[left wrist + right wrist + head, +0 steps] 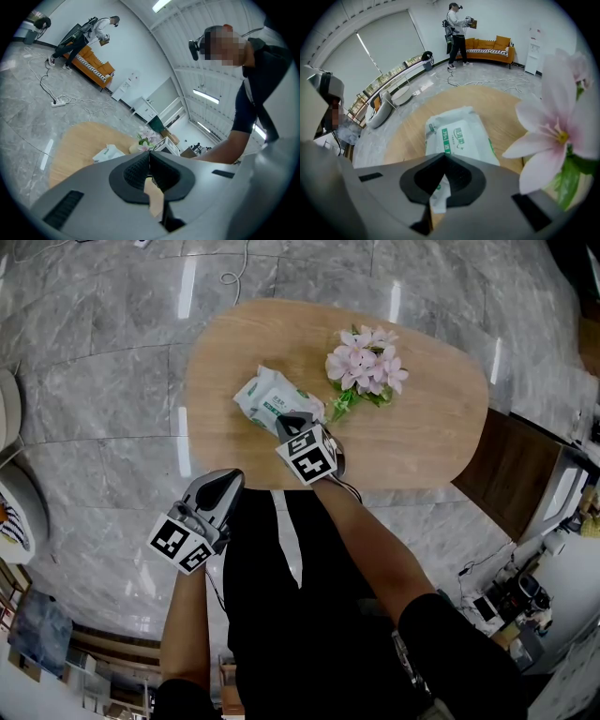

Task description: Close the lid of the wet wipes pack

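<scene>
Head view: the right claw (294, 420) covers the near end of the wet wipes pack (265, 396). We cannot tell whether the lid is open or shut.

Right gripper view: the claw's body hides the pack's near end. We see only a white scrap through the gap below the tips. The print on the pack is too small to read. The flower (557, 136) is blurred and cut off by the right edge.

Left gripper view: the left claw (150, 153) hides the near part of the bench (75, 145). The pack is too small for detail.
</scene>
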Demonstrator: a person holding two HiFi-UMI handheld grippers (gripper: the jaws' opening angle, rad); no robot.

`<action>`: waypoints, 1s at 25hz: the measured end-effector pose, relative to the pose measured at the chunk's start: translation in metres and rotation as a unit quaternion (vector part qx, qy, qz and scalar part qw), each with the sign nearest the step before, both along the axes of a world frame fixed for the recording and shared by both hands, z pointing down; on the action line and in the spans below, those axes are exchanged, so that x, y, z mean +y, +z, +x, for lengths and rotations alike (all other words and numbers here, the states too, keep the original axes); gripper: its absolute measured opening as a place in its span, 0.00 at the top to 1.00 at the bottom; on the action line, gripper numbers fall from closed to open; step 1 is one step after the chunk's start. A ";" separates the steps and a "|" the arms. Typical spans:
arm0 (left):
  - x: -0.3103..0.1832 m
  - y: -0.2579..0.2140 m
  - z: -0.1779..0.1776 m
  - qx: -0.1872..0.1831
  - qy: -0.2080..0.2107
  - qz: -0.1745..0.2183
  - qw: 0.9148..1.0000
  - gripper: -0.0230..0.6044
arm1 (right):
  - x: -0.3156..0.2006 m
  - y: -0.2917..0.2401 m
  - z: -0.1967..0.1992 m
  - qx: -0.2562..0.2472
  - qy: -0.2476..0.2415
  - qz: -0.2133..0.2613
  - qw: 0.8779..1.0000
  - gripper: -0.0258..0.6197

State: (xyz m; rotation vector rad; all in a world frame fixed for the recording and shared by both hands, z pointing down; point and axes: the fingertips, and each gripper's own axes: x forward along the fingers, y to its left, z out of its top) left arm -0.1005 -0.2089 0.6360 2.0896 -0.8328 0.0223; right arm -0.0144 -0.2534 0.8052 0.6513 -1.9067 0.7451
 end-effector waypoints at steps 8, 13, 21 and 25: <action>-0.005 -0.005 0.006 0.001 0.003 0.006 1.000 0.94 | 0.001 -0.005 0.002 -0.010 0.006 -0.004 1.000 0.94; -0.006 -0.009 0.012 -0.001 0.004 0.009 1.000 0.94 | 0.002 -0.008 0.011 -0.013 0.011 -0.004 1.000 0.94; -0.016 -0.016 0.038 -0.006 0.009 0.023 1.000 0.94 | 0.001 -0.034 0.028 -0.050 0.022 0.004 0.998 0.94; -0.022 -0.034 0.055 -0.009 0.006 0.036 0.999 0.94 | -0.001 -0.076 0.027 -0.089 0.015 0.020 0.996 0.94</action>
